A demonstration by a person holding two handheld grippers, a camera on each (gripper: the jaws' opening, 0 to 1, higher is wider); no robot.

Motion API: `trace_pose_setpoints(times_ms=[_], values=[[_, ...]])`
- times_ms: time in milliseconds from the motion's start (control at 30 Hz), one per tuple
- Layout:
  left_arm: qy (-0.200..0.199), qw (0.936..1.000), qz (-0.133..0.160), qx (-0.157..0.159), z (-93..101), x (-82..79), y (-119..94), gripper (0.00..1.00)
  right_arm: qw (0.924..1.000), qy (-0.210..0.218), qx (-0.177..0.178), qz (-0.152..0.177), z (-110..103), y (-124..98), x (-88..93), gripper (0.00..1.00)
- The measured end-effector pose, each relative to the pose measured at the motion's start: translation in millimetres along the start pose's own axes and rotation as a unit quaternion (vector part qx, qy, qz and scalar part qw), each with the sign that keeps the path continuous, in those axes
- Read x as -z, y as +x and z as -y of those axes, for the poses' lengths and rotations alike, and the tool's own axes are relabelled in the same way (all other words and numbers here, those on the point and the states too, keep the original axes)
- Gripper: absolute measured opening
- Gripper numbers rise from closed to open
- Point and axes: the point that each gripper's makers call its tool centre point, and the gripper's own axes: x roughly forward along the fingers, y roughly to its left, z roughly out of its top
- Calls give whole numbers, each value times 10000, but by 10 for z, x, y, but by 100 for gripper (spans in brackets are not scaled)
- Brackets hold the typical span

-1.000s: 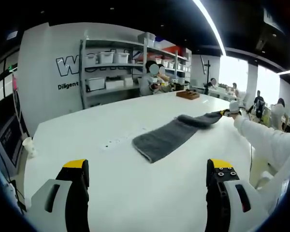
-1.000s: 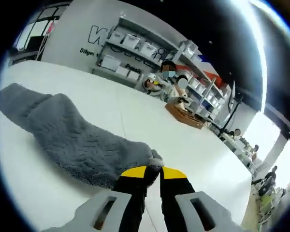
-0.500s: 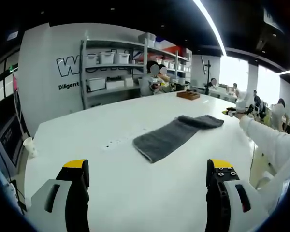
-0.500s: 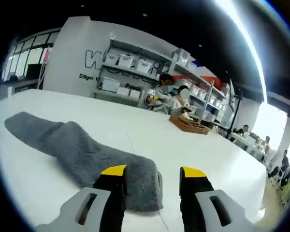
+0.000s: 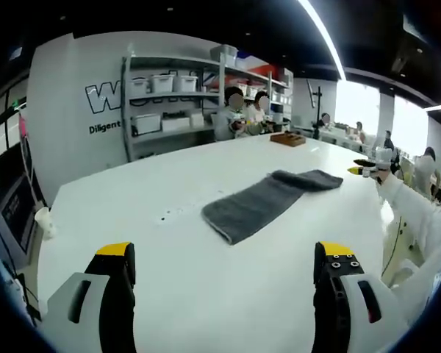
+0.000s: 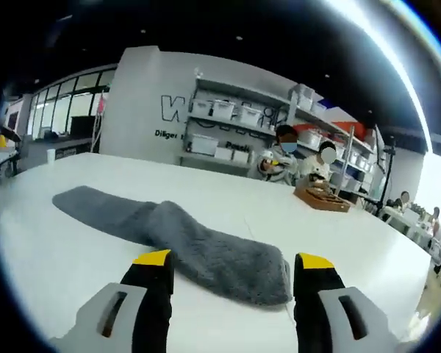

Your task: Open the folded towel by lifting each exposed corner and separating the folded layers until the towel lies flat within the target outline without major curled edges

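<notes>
Towel [image 5: 268, 200] lies as long folded strip mid-table [image 5: 169, 279], 1 o'clock of left gripper [image 5: 224, 257]. Both your grippers wide open, empty. Between grasps (judgement): next, right gripper [image 6: 235, 266] pinches near end's top layer, peels open.

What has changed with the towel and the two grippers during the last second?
The right gripper let go of the towel end, opened and drew back. The released end dropped flat onto the table. The left gripper stayed open and away from the towel.
</notes>
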Motion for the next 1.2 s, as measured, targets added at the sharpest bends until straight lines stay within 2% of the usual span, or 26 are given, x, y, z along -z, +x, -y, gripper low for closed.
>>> trace_pose_setpoints(times_ms=[333,700,900,1033,1200], values=[[14,9996,-203,200,83,78,145,99,9988,122,-477,15,-432,-278,7,85],[-137,9990,-349,224,-4,175,227,99,9968,100,-771,-172,-696,-417,67,99],[-237,9982,-471,283,-3,277,332,99,9946,-7,-1007,-246,-838,-442,63,99],[-258,9968,-628,427,25,375,479,99,9937,-9,-1093,-231,-890,-438,40,99],[-238,9972,-547,448,-14,390,676,99,9922,90,-1225,-207,-966,-426,24,99]])
